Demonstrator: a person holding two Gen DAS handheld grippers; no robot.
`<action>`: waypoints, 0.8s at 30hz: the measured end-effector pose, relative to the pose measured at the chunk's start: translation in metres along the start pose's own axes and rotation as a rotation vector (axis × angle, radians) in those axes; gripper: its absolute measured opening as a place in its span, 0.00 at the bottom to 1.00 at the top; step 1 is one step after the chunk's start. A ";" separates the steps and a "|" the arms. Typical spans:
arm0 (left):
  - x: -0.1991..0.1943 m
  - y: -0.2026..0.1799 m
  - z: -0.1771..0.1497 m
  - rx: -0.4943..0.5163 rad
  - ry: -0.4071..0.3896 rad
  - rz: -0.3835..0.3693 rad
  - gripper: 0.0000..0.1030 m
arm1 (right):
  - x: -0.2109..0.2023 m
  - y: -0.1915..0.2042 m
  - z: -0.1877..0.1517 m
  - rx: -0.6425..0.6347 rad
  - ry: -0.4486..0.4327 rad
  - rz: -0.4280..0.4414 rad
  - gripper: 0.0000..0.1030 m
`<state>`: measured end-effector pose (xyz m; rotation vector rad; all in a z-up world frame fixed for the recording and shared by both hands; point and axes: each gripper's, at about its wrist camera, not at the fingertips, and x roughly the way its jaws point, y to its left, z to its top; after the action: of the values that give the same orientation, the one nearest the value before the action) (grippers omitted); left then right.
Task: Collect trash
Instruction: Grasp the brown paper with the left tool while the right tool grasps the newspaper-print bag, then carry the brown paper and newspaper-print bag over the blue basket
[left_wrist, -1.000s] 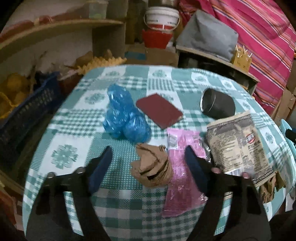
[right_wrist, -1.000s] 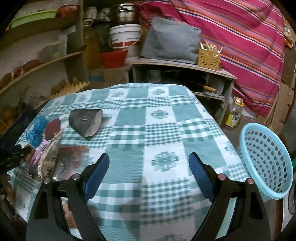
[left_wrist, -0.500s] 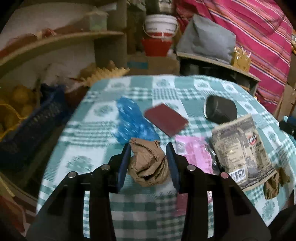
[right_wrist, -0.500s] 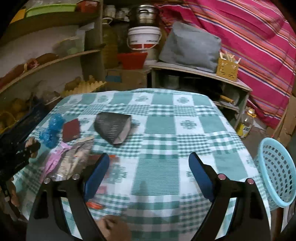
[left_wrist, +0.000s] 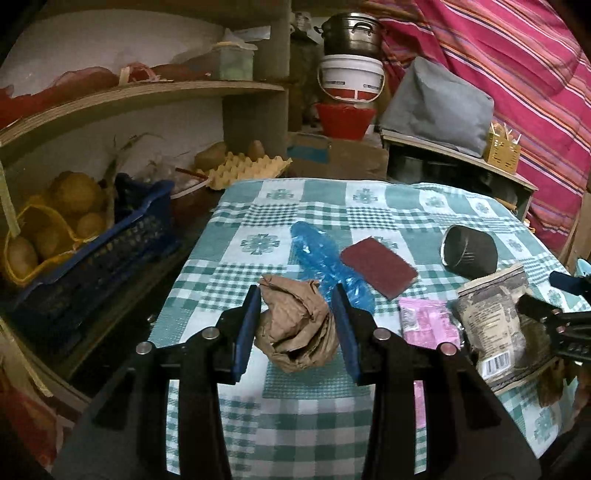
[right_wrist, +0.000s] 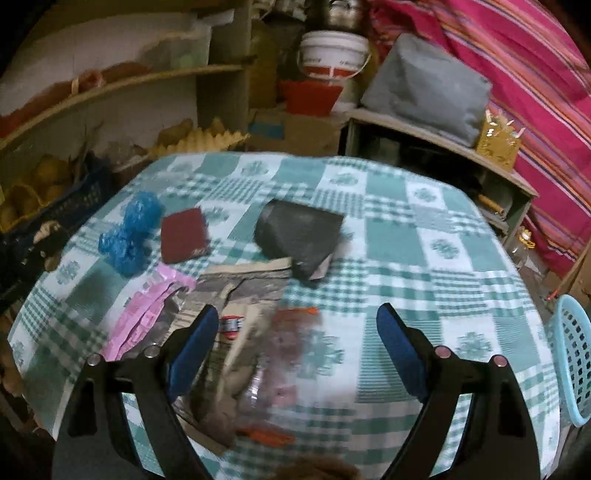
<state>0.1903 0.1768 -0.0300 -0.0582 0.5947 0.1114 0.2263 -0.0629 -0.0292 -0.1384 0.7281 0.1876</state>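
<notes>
My left gripper (left_wrist: 295, 325) is shut on a crumpled brown paper bag (left_wrist: 295, 328), held a little above the checked tablecloth (left_wrist: 258, 210). Behind it lie a blue plastic bag (left_wrist: 325, 258), a dark red card (left_wrist: 378, 266) and a dark rolled packet (left_wrist: 469, 253). A pink wrapper (left_wrist: 428, 321) and a printed snack bag (left_wrist: 495, 321) lie to the right. My right gripper (right_wrist: 295, 347) stands open over a blurred clear wrapper (right_wrist: 273, 369), next to the snack bag (right_wrist: 243, 291) and pink wrapper (right_wrist: 147, 310). The blue bag (right_wrist: 129, 236), red card (right_wrist: 183, 234) and dark packet (right_wrist: 299, 236) lie farther back.
A light blue mesh basket (right_wrist: 572, 354) stands off the table's right edge. A dark blue crate (left_wrist: 92, 254) with potatoes sits left of the table, under curved shelves (left_wrist: 147, 96). Behind the table are an egg tray (left_wrist: 247, 170), a white bucket (left_wrist: 351, 77) and a grey cushion (left_wrist: 436, 107).
My left gripper closed on the brown paper bag and lifted it off the cloth. My right gripper swept left across the table, from the bare cloth to over the wrappers.
</notes>
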 end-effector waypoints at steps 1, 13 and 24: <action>0.000 0.002 -0.001 0.002 0.000 0.004 0.38 | 0.003 0.003 0.000 -0.009 0.006 0.001 0.83; -0.004 0.006 0.004 -0.014 -0.014 0.003 0.38 | 0.008 0.013 0.001 -0.082 0.014 0.094 0.12; -0.017 -0.027 0.023 -0.018 -0.065 -0.048 0.38 | -0.031 -0.041 0.021 0.069 -0.128 0.157 0.08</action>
<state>0.1923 0.1509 -0.0002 -0.0860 0.5267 0.0718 0.2261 -0.1030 0.0091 -0.0028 0.6171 0.3181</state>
